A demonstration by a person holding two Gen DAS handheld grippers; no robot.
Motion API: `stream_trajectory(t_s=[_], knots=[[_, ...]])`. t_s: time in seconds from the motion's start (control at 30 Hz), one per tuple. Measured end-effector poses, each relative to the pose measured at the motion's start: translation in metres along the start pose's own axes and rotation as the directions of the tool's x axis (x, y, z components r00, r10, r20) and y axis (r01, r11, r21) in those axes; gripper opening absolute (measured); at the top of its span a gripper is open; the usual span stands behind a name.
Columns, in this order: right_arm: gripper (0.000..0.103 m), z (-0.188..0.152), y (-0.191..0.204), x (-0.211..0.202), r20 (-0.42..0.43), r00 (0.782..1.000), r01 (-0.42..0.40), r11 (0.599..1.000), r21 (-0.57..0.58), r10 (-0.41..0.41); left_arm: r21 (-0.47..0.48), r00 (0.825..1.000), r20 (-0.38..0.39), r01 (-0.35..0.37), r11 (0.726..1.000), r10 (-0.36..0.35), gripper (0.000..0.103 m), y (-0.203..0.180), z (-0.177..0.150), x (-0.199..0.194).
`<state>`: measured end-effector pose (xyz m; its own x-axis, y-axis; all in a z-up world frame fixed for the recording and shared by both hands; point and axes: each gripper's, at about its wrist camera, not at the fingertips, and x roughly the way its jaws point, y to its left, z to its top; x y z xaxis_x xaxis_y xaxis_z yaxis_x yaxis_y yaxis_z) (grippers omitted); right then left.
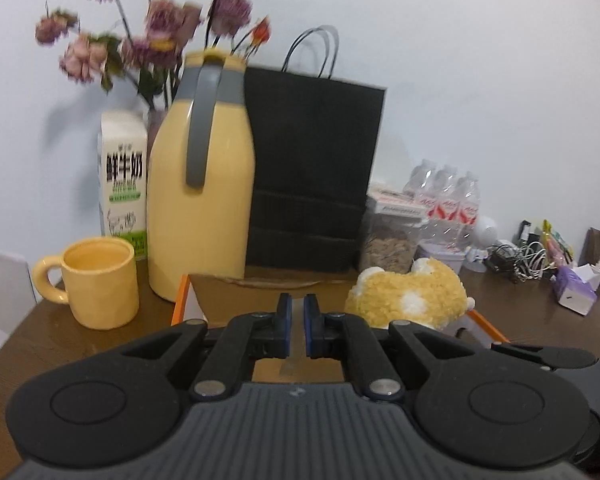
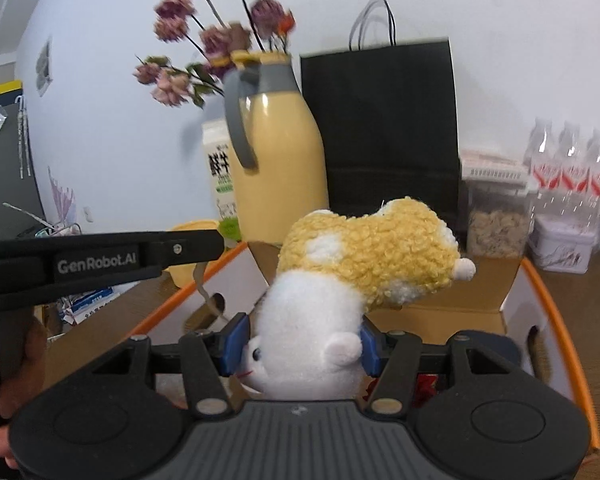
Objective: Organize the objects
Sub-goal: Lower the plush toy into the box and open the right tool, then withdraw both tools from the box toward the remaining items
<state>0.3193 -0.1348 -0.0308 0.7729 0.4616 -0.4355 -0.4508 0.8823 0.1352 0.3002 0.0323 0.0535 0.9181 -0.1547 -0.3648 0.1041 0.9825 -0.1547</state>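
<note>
A pale wall [image 1: 460, 60] backs a brown wooden table [image 1: 40, 340] crowded with things: a yellow jug [image 1: 204, 200] with a grey handle, a milk carton [image 1: 122, 176] and a yellow mug [image 1: 100, 280] to its left, a black paper bag [image 1: 316, 168] to its right, and dried flowers [image 1: 160, 28] behind. An open cardboard box [image 2: 532, 304] with orange edging sits in front of them. The right gripper [image 2: 302, 346] pinches a plush toy [image 2: 340, 280] by its white underside, the blue pads pressed into the fur, holding it above the box. The left gripper [image 1: 298, 326] has its jaws pressed nearly together with nothing between them, pointing over the box's near edge. Water bottles [image 1: 444, 196] stand further right; the clutter beyond is too blurred to name.
</note>
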Motion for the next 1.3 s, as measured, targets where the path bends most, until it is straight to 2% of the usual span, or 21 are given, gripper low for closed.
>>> stream_trajectory(t_s=[0.1, 0.27, 0.33, 0.4, 0.43, 0.47, 0.5, 0.53, 0.9, 1.3], knots=[[0.054, -0.005, -0.008, 0.016, -0.027, 1.0, -0.006, 1.0, 0.023, 0.006, -0.021, 0.999, -0.042, 0.007, 1.0, -0.008, 0.007, 0.009, -0.004, 0.016], [0.055, -0.011, -0.016, 0.027, -0.057, 0.998, -0.004, 0.999, 0.04, 0.006, -0.039, 0.998, -0.064, 0.008, 0.999, -0.011, 0.008, 0.017, -0.01, 0.026], [0.06, -0.013, -0.017, 0.026, -0.066, 0.998, -0.001, 0.999, 0.042, 0.004, -0.03, 0.998, -0.065, -0.004, 1.0, 0.002, 0.008, 0.015, -0.012, 0.026], [0.064, -0.014, -0.018, 0.025, -0.07, 0.997, 0.013, 0.999, 0.041, -0.01, -0.012, 0.998, -0.063, -0.02, 1.0, 0.019, 0.024, 0.012, -0.014, 0.025], [0.076, -0.014, -0.018, 0.024, -0.066, 0.998, 0.023, 0.999, 0.038, -0.02, -0.005, 0.998, -0.058, -0.024, 1.0, 0.024, 0.052, 0.011, -0.015, 0.024], [0.084, -0.015, -0.019, 0.022, -0.058, 0.998, 0.035, 0.999, 0.035, -0.033, 0.003, 0.998, -0.051, -0.036, 0.999, 0.036, 0.085, 0.01, -0.016, 0.023], [0.095, -0.014, -0.019, 0.02, -0.049, 0.998, 0.044, 0.998, 0.035, -0.043, 0.013, 0.998, -0.036, -0.049, 0.999, 0.049, 0.099, 0.008, -0.017, 0.02], [0.096, -0.014, -0.019, 0.017, -0.036, 0.998, 0.053, 0.998, 0.036, -0.052, 0.023, 0.998, -0.014, -0.056, 0.998, 0.057, 0.103, 0.006, -0.018, 0.017], [0.097, -0.011, -0.017, 0.002, -0.011, 0.997, 0.081, 0.997, 0.022, -0.08, 0.02, 0.996, 0.045, -0.082, 0.996, 0.081, 0.103, 0.003, -0.018, -0.003], [0.098, -0.015, -0.003, -0.038, 0.067, 0.992, 0.108, 0.994, -0.035, -0.105, 0.042, 0.987, 0.126, -0.102, 0.994, 0.096, 0.103, -0.01, -0.02, -0.041]])
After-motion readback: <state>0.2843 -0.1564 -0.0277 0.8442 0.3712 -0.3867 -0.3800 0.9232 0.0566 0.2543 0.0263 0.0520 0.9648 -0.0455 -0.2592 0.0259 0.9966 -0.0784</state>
